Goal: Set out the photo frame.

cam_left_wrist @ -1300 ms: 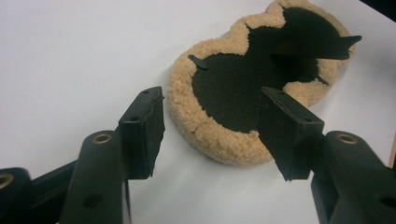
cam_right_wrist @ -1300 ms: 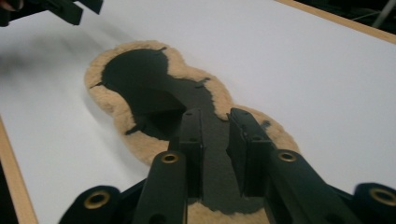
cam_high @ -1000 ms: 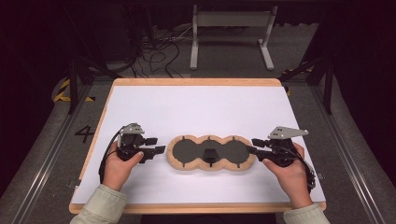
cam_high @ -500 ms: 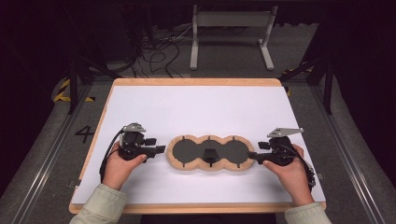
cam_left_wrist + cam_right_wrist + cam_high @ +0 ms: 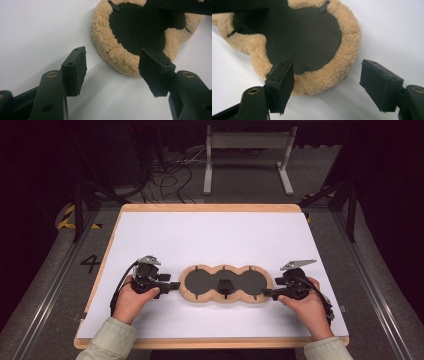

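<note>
**Both grippers letting go of the fleece pad**

Since a second ago, my right gripper (image 5: 268, 293) is sitting lower at the pad's right end, and both sets of jaws have just been opening with nothing pressed between them.

From the high view, I am seeing the tan, three-lobed fleece pad with dark felt centres (image 5: 226, 283) lying flat on the white table sheet (image 5: 210, 240), near the front edge. I am holding the left gripper (image 5: 174, 285) just at its left end and the right one at its right end.

Through the left gripper view, I am watching the jaws standing apart; the pad's fleece rim (image 5: 117, 55) is lying ahead, with the right pad (image 5: 156, 71) over its edge.

Through the right gripper view, the jaws are gaping wide, the fleece rim (image 5: 329, 82) lying just ahead between them, unclamped.
</note>
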A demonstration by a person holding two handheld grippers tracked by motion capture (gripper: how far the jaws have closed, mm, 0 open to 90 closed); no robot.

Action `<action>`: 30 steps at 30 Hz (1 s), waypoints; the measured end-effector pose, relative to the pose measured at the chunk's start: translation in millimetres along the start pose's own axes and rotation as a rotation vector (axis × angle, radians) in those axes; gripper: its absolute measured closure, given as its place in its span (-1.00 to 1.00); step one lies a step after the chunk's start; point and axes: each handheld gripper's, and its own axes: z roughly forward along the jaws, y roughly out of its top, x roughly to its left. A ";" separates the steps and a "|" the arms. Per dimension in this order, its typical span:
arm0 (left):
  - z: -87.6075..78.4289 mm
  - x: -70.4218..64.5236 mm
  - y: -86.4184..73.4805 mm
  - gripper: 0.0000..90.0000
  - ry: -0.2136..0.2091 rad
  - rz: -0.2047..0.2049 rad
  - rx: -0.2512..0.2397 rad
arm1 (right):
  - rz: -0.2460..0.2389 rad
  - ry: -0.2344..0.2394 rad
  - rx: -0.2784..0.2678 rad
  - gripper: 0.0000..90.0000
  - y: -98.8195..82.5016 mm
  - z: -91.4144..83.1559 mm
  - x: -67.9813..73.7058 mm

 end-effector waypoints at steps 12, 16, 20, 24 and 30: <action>22.0 -5.7 -1.1 -0.34 -0.066 -0.004 0.081 | 0.028 0.094 0.045 -0.44 -1.3 5.9 -2.0; 22.4 -5.1 -1.3 -0.32 -0.078 -0.007 0.081 | 0.036 0.115 0.073 -0.48 -2.1 8.1 -1.6; 25.0 -8.3 -1.1 -0.28 -0.101 0.006 0.086 | 0.030 0.122 0.088 -0.51 -2.3 9.8 -0.1; 25.2 -9.5 -0.7 -0.28 -0.098 0.004 0.091 | 0.021 0.121 0.092 -0.58 -2.2 10.8 1.5; 25.3 -10.2 0.0 -0.27 -0.091 0.009 0.091 | 0.057 0.132 0.076 -0.51 -3.1 10.2 -1.0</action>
